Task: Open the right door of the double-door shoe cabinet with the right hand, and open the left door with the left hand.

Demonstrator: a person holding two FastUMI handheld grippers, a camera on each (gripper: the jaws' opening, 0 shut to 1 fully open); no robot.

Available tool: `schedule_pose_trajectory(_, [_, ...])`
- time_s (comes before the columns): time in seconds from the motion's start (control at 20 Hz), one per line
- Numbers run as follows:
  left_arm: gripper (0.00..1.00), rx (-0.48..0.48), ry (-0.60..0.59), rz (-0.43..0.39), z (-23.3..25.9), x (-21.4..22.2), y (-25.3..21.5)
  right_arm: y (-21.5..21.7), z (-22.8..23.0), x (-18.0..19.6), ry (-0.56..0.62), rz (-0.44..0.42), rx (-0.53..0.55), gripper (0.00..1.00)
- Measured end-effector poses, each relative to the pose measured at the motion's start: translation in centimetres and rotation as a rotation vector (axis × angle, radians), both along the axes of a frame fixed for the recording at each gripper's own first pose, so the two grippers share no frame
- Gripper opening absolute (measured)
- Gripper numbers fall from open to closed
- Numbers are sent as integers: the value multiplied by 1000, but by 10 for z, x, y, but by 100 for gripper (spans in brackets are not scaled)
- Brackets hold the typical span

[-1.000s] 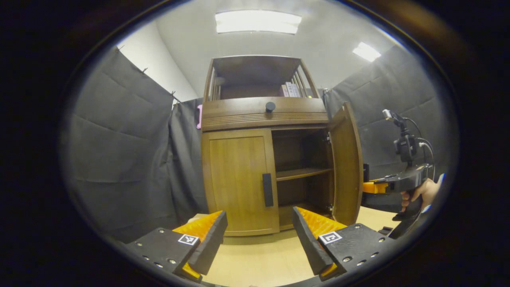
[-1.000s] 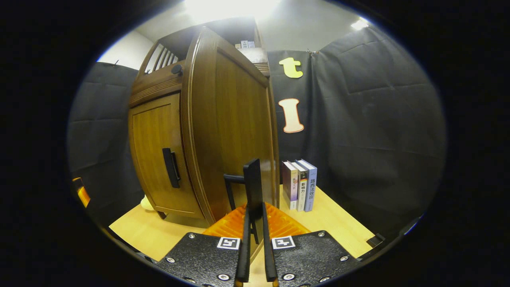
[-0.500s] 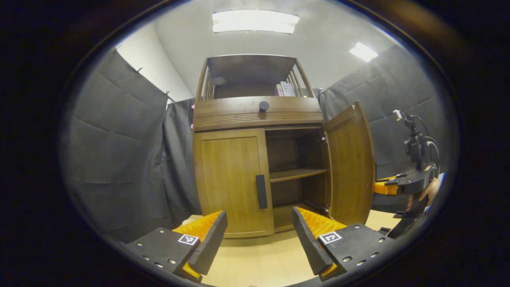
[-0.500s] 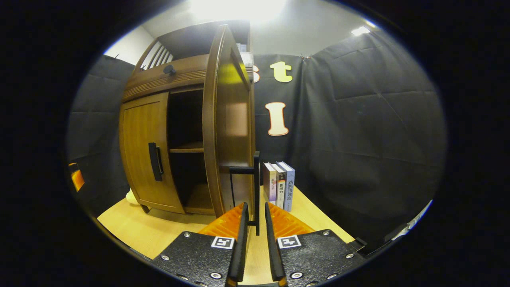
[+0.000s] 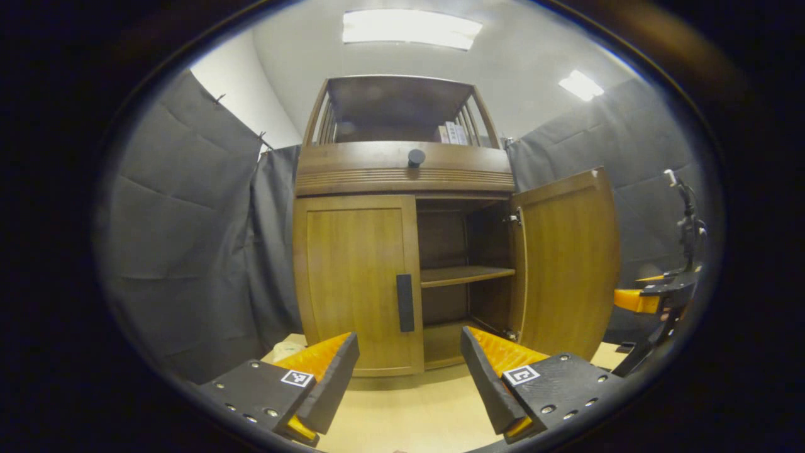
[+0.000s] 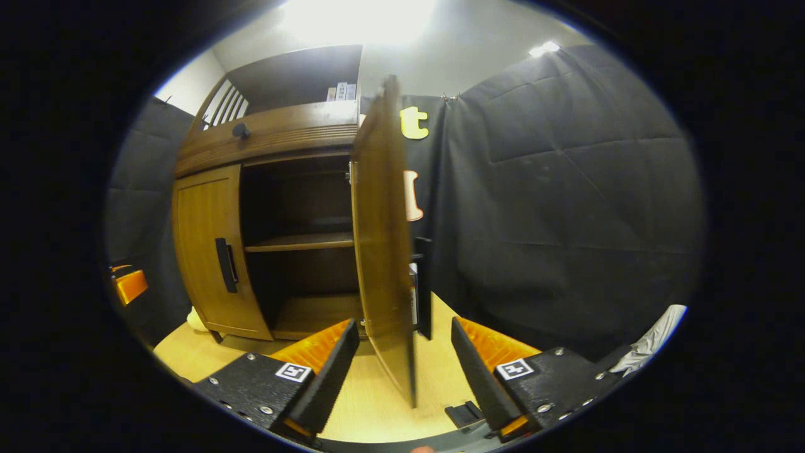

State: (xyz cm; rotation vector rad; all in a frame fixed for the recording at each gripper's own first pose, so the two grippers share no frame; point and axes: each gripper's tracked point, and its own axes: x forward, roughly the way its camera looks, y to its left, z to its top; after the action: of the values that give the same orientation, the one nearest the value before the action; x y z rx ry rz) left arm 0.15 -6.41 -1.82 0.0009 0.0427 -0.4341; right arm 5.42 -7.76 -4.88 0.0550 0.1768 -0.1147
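Shoe cabinet (image 5: 402,176) stands on the light wood tabletop (image 5: 409,415) against the black cloth wall. Right door (image 5: 566,264) is swung wide, inside shelf (image 5: 465,275) exposed; from the right gripper view the same door (image 6: 383,239) is seen nearly edge-on between the fingers, its black handle (image 6: 424,283) just beyond. Right gripper (image 6: 402,358) is released, fingers spread, gripping nothing, so that half looks done. It also shows at the far right of the left gripper view (image 5: 648,299), well apart from the left door. Left door (image 5: 355,283) is shut, its vertical black handle (image 5: 405,302) on the inner edge next to the opening. Left gripper (image 5: 409,371) is released too, jaws wide, low in front of the cabinet, near but not touching the handle. Step in hand, as I judge it: reach and grasp the left handle. To do it well, raise the gripper to mid-handle, centre the bar between the pads, go in square so both fingers (image 5: 333,371) straddle it, then close firmly. Pull along an arc about the left-side hinge, not straight back, or the bar may slip out. Keep clear of the small pale object (image 5: 286,349) at the cabinet's left foot; can't tell what it is.
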Motion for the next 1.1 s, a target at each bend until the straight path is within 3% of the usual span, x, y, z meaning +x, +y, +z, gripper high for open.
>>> schedule_pose_trajectory(0.25, [86, -7, 2, 13, 0, 7, -4, 19, 16, -21, -43, 32, -12, 94])
schedule_pose_trajectory(0.35, [100, -10, -1, 19, 0, 10, -4, 28, 17, -25, -48, 48, 4, 92])
schedule_pose_trajectory(0.5, [100, -16, -1, 24, 1, 14, -5, 34, 7, -29, -41, 58, 16, 94])
schedule_pose_trajectory(0.6, [87, -15, 4, 30, 0, 18, -6, 34, 4, -30, -31, 57, 21, 94])
schedule_pose_trajectory(0.65, [86, -16, 13, 36, -2, 18, -6, 33, 2, -30, -25, 57, 25, 94])
schedule_pose_trajectory(1.05, [86, -16, 106, 62, -17, 15, -8, 26, -3, -24, 2, 47, 25, 94])
schedule_pose_trajectory(1.1, [93, -17, 119, 68, -18, 14, -7, 25, -4, -23, 3, 46, 24, 94])
